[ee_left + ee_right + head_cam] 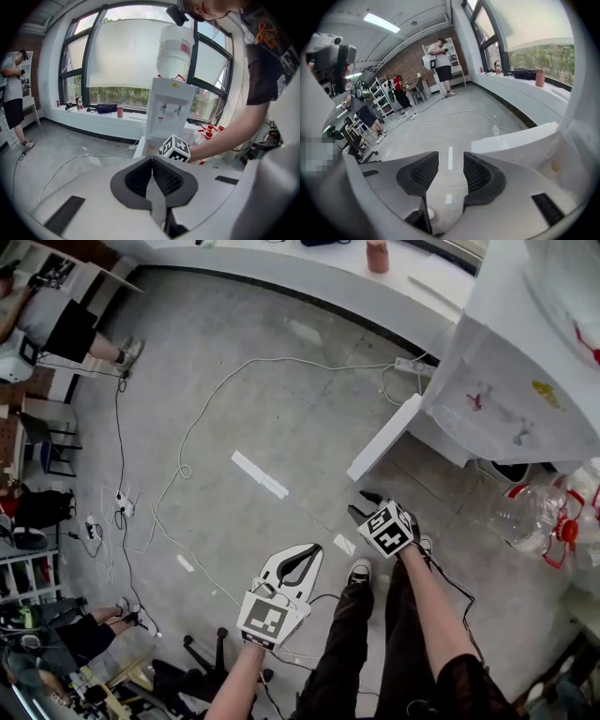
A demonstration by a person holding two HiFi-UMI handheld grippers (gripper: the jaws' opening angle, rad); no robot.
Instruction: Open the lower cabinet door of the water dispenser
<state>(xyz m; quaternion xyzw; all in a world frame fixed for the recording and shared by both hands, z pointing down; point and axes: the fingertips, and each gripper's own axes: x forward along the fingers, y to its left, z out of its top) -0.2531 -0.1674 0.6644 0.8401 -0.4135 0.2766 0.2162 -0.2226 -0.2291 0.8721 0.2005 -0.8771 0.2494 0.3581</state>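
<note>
The white water dispenser [525, 362] stands at the upper right of the head view. Its lower cabinet door [384, 437] is swung out over the floor. My right gripper [362, 503] hovers just below the door's free edge, apart from it, open with nothing between the jaws. In the right gripper view [450, 161] the door [515, 138] lies beyond the right pad and the cabinet's inside [565, 159] shows at right. My left gripper [307, 555] hangs lower left, shut and empty. The left gripper view [151, 158] faces the dispenser [166, 112] and its bottle [175, 51].
White cables [202, 413] and a power strip [415, 366] lie on the grey floor, with tape marks [260, 474]. Empty bottles with red caps [539, 517] sit right of the dispenser. A person [47, 324] stands far left. My own legs and shoes [359, 573] are below the grippers.
</note>
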